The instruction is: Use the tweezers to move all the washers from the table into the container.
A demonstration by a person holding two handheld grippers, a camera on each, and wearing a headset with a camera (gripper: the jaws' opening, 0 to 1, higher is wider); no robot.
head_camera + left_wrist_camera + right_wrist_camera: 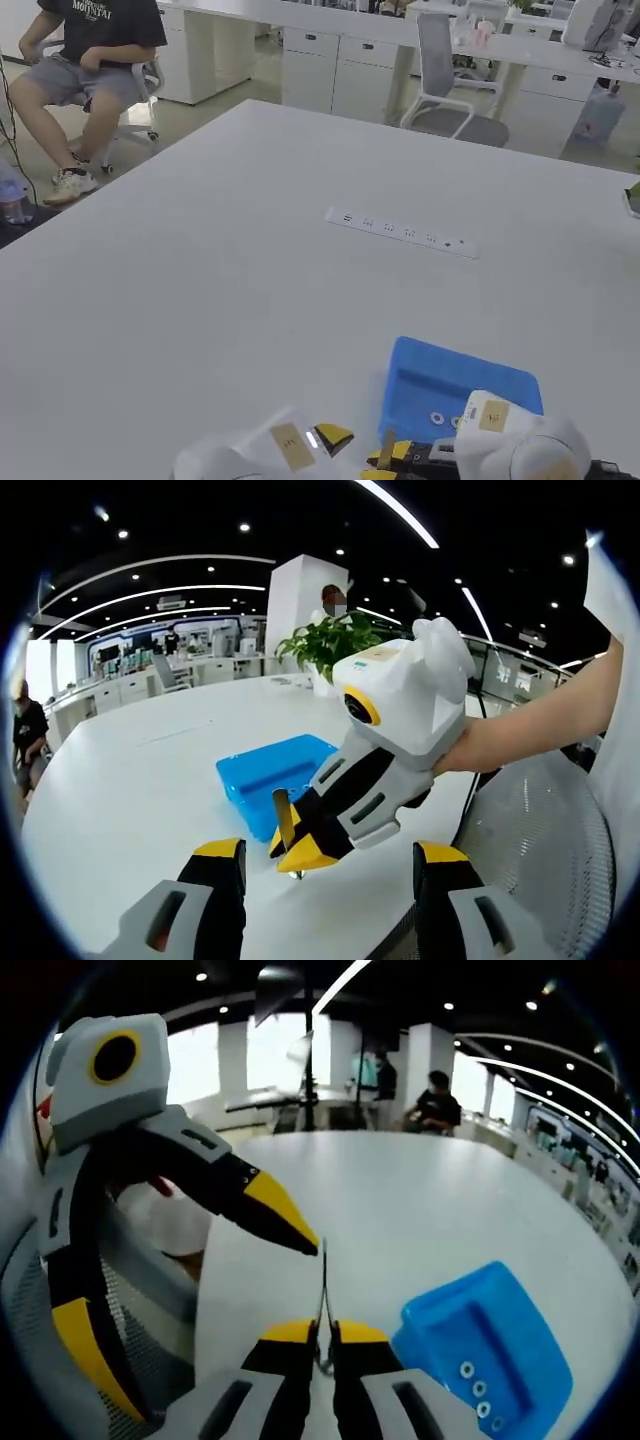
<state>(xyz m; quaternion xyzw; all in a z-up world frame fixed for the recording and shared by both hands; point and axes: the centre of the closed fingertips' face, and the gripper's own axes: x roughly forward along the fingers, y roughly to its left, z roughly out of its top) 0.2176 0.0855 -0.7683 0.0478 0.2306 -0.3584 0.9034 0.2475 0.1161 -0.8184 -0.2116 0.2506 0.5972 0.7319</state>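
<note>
**Right gripper has the tweezers clamped, just off the container**

Right gripper [322, 1335] jaws are pressed together on the tweezers [322, 1280]. The tweezers' thin arms rise straight out from between the jaws, with the tip over the white table [430, 1200]. In the left gripper view the tweezer tip points down at the tabletop close to the near edge. There is a small speck at the tip, but I cannot tell whether it is a washer.

Three washers [467, 1368] already lie in a row on the floor of the blue container [445, 1305]. It sits on the table just beside the tweezers, on the right gripper's side. I cannot tell whether any washer is left loose on the table.

Left gripper [332, 848] has its jaws spread wide with nothing between them. One yellow tip sits very near the tweezer point, and I cannot tell whether they touch.

My reading is that this is mid-transfer, either a pick at the table edge or the short carry to the container. The next move calls for keeping the squeeze on the tweezers steady and keeping their tip clear of the left gripper's jaw. The tip then has to get over the container's wall before anything is let go.

Farther out, a white power strip [400, 232] lies across the table, and a person [90, 50] sits on a chair beyond it.
</note>
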